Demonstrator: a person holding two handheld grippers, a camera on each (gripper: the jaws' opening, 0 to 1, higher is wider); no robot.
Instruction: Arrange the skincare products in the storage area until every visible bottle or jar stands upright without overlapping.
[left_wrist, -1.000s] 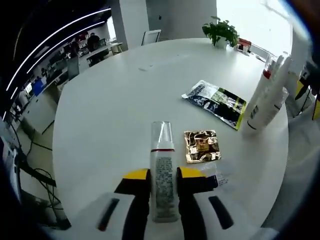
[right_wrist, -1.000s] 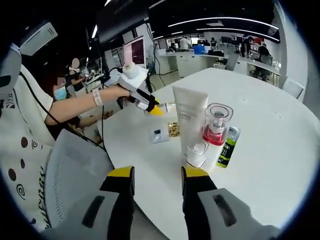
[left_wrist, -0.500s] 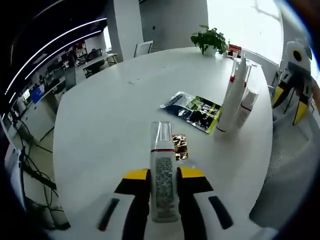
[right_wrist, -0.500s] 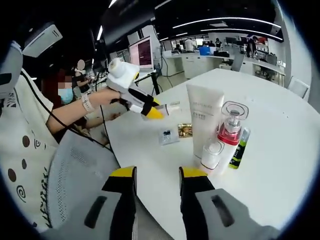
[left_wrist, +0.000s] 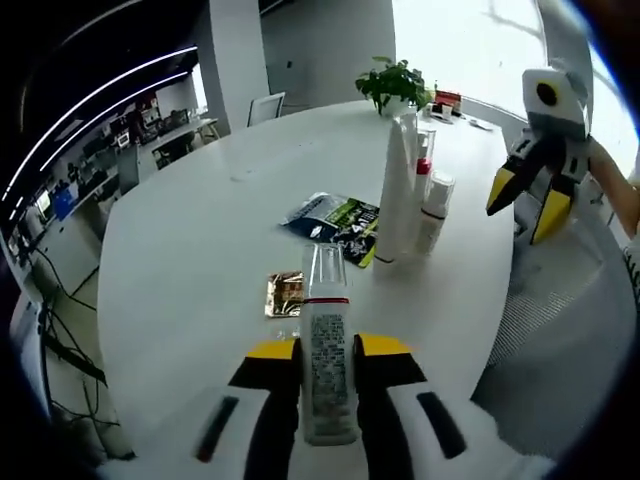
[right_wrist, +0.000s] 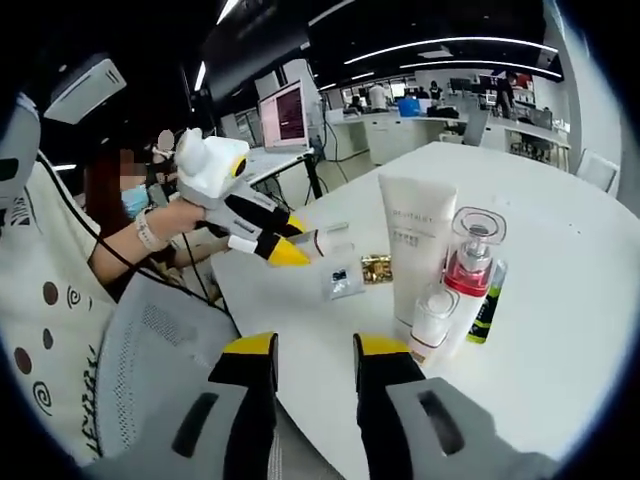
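- Left gripper (left_wrist: 326, 365) is clamped on a clear-capped bottle (left_wrist: 326, 350), carried lying along the jaws above the table (left_wrist: 190, 250), near its edge.
- Bottle must be tipped upright before it is set down; a tilted release could let it topple or roll off that edge.
- White tube (right_wrist: 418, 250), pump bottle (right_wrist: 470, 268) and small bottle (right_wrist: 432, 318) stand close together; a landing too near could knock them over.
- Flat sachets (left_wrist: 335, 220) lie beside them, poor footing.
- Right gripper (right_wrist: 312, 355) hangs open and empty, off the table's edge.
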